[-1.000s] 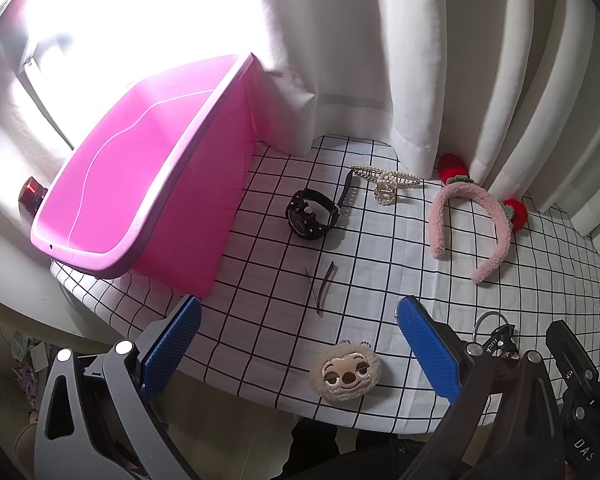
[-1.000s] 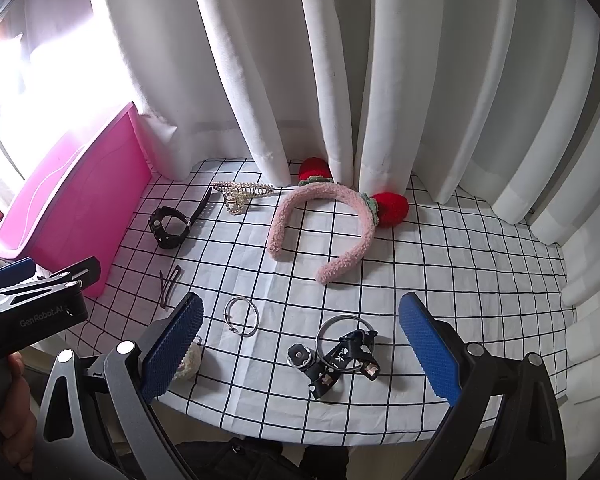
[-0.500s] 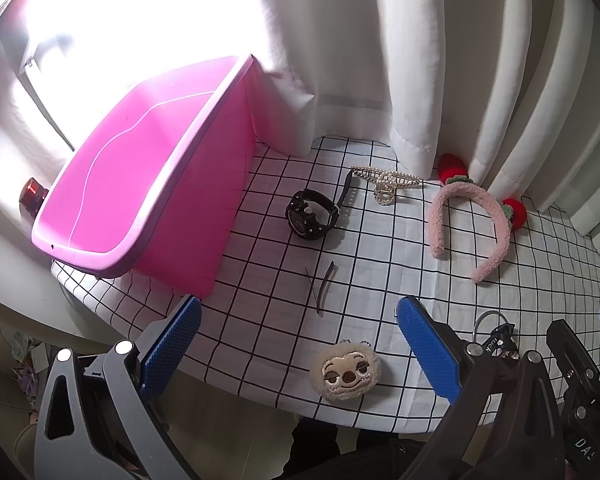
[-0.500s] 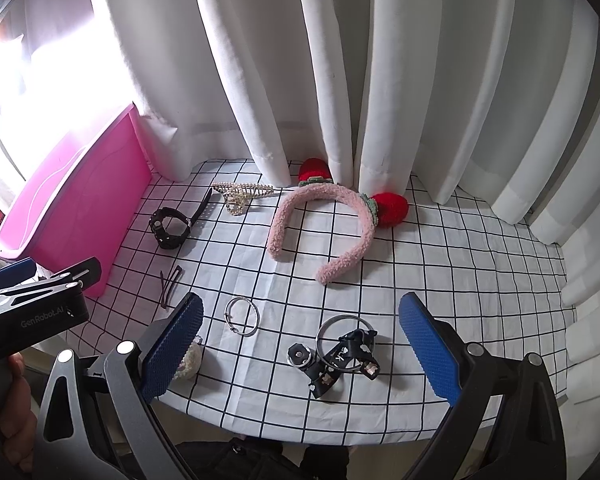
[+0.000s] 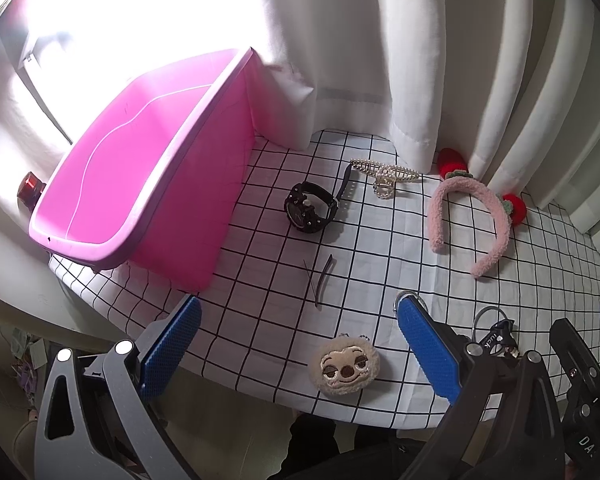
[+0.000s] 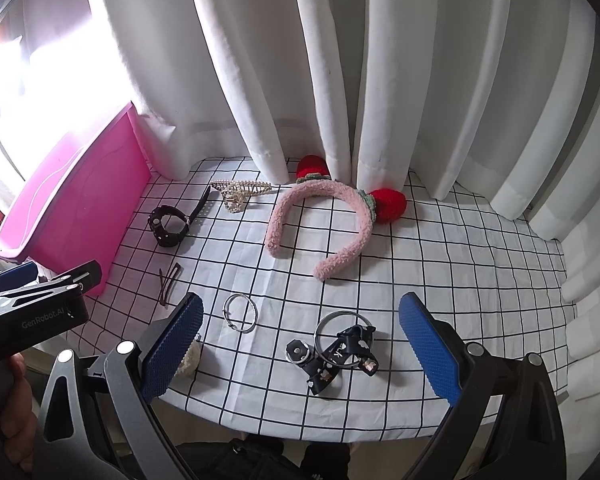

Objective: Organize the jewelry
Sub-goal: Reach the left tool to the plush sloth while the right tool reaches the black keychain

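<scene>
Nothing moved; hairpins (image 5: 320, 278) probably point tableward-away.

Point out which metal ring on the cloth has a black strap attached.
The larger ring, nearest the right gripper; the silver hoop to its left lies bare.

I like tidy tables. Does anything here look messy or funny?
Yes. The pink bin sits tilted and holds nothing, while the watch, hair claw, fuzzy headband and bangle lie scattered on the checked cloth.
</scene>
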`<state>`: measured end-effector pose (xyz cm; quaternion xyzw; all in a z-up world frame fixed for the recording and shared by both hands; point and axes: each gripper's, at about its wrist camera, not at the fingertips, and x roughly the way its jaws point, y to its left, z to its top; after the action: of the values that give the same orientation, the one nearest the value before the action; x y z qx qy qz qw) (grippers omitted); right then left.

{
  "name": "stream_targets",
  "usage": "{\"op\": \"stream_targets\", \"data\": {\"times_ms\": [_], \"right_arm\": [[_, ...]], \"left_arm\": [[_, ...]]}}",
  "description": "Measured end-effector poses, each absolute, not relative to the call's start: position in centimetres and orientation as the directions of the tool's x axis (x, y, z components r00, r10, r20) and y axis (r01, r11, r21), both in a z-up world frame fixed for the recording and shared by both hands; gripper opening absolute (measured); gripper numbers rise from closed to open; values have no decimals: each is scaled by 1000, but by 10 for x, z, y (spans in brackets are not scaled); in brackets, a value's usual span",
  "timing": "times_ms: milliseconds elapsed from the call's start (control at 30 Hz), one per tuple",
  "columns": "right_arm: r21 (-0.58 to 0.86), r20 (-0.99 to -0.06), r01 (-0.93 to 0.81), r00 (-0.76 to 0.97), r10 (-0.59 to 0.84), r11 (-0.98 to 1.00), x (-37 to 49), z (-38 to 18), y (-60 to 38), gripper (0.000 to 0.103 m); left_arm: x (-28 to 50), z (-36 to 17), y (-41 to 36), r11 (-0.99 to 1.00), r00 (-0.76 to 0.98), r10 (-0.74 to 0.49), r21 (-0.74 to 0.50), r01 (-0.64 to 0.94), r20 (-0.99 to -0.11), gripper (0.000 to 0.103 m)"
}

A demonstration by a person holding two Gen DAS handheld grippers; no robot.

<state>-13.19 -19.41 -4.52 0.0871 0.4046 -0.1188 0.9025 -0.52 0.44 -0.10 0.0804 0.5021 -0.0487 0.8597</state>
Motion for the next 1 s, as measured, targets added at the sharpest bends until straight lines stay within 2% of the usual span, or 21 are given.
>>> {"op": "stream_targets", "data": {"times_ms": [500, 1000], "right_arm": [[107, -814, 329, 571, -108, 938, -145, -85, -216, 94], [112, -885, 385, 458, -84, 916, -149, -172, -261, 94]], "left_arm": [[-14, -51, 27, 989, 410, 14, 72, 128, -912, 97], [-31, -121, 20, 980, 349, 40, 105, 169, -936, 97]]}}
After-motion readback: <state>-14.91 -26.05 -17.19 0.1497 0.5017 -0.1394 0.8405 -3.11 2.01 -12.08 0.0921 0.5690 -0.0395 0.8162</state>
